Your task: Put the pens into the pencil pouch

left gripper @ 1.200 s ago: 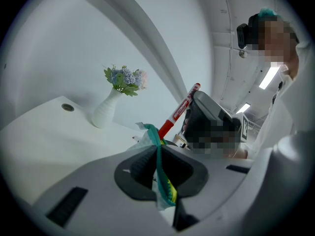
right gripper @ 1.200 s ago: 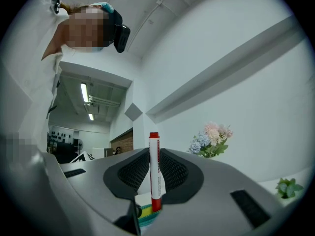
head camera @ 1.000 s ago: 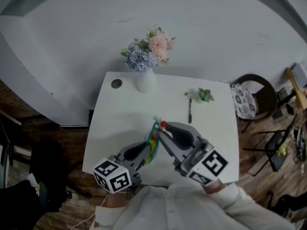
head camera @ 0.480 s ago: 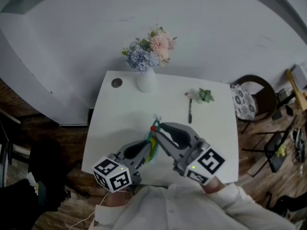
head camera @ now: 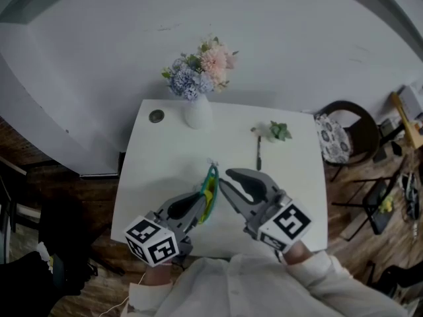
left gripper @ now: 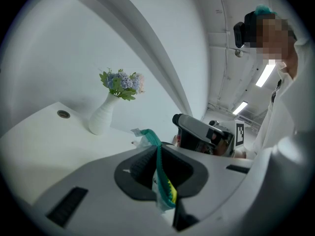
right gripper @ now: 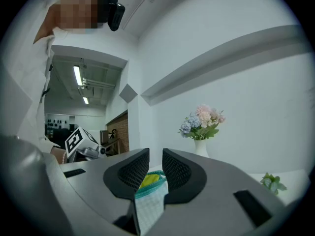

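The pencil pouch [head camera: 210, 185], clear with a teal zip edge and something yellow inside, hangs above the white table [head camera: 158, 170]. My left gripper [head camera: 201, 202] is shut on the pouch [left gripper: 165, 191], which stands up between its pads. My right gripper [head camera: 223, 177] sits just right of the pouch mouth with its jaws a little apart and nothing clamped between them. In the right gripper view the pouch [right gripper: 149, 193] shows through the narrow gap of my right gripper [right gripper: 150, 167]. A black pen [head camera: 259, 156] lies on the table further back.
A white vase of flowers [head camera: 197, 88] stands at the table's back edge, with a small round disc [head camera: 156, 115] to its left. A little green sprig [head camera: 279, 131] lies near the pen. A dark chair [head camera: 346, 136] stands beside the table on the right.
The red-tipped pen that my right gripper held at the pouch mouth is no longer in sight. The right jaws have parted and drawn slightly back. The left gripper keeps the pouch still.
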